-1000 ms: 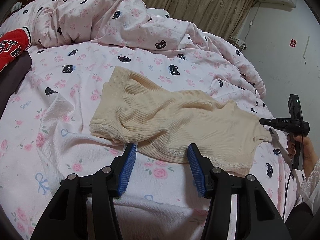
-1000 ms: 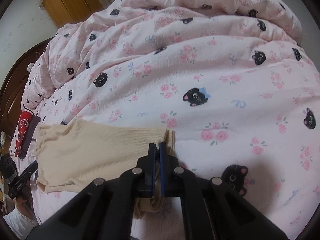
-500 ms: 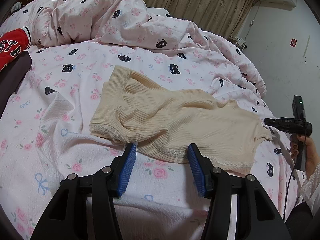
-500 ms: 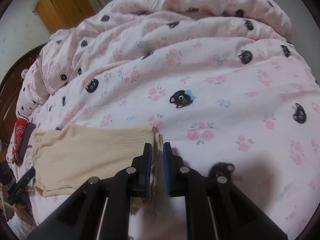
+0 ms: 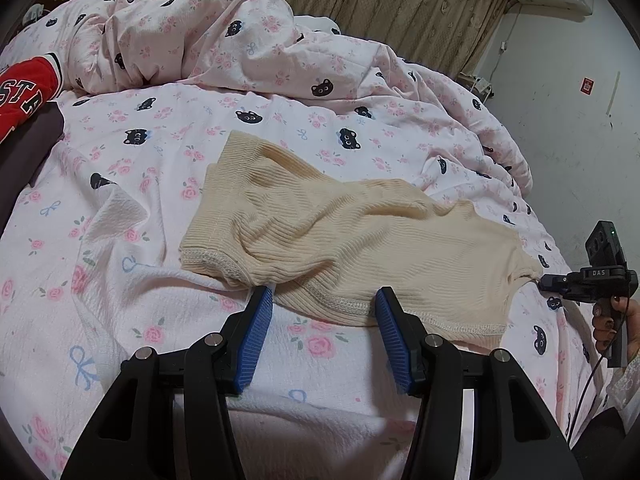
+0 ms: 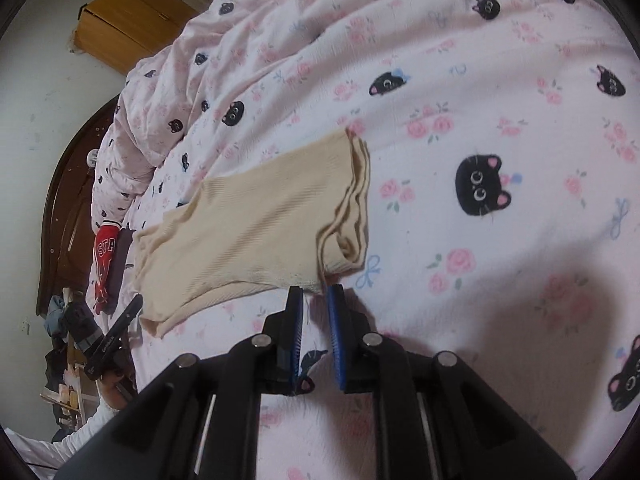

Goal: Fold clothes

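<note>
The cream top (image 5: 340, 240) lies flat on the bed (image 5: 120, 320), partly folded, its long axis running left to right across the left wrist view, so the two claws sit at opposite ends of it.

The left claw (image 5: 324, 332) hangs over the near hem, jaws spread, nothing between them. The hem edge lies just beyond its blue pads (image 5: 256, 332), at the fingertips and slightly far of them; whether the tips brush the cloth I cannot tell. This claw is the nearer one to the near edge and the left, loose end with the lace trim.

The right claw (image 6: 316, 332) sits at the right end. Its jaws stand a little apart, empty; the layered corner of the top (image 6: 256, 232) lies just far and left of the fingertips, close but not pinched. In the left wrist view that claw (image 5: 548, 280) points at the same corner from the right.

My reading: the next fold probably turns on this left-right axis, each claw taking the near corner at its own end. The right claw needs only a short reach far-left to retake the corner.

A red garment (image 5: 24, 92) lies far left, well apart.
</note>
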Demonstrator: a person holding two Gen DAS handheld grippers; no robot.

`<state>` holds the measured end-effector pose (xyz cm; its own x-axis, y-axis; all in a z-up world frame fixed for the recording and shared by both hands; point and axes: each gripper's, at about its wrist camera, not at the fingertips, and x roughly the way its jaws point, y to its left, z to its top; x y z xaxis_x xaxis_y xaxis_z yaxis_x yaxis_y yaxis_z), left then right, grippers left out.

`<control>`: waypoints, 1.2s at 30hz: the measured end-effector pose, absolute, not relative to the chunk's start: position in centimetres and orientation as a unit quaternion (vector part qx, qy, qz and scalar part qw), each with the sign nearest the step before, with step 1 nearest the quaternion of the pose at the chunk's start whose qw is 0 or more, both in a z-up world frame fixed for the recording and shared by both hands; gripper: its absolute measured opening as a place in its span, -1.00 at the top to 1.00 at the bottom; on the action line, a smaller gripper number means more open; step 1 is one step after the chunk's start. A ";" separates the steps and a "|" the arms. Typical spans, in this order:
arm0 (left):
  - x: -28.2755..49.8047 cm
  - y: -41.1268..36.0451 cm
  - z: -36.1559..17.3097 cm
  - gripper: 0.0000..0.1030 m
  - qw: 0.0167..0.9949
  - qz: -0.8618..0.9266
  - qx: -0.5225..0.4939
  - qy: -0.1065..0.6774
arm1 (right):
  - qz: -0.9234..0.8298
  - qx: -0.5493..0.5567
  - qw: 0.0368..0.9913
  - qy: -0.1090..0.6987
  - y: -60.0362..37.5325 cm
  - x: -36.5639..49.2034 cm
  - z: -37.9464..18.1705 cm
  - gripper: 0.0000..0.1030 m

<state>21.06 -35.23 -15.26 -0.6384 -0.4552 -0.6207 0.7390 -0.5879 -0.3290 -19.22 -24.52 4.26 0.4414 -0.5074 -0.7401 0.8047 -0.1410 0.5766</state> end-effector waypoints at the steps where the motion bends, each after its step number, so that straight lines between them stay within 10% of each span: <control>1: 21.1 -35.2 -15.3 0.06 0.348 -0.857 0.244 0.291 | -0.510 0.558 0.641 0.130 -24.6 -19.2 4.1 0.71; 30: 21.1 -35.2 -15.3 0.06 0.347 -0.857 0.244 0.291 | -0.548 0.539 0.630 0.112 -25.4 -20.9 5.5 0.93; 36: 21.1 -34.9 -14.9 0.06 0.352 -0.859 0.242 0.283 | -0.545 0.543 0.628 0.116 -25.5 -20.9 5.2 0.56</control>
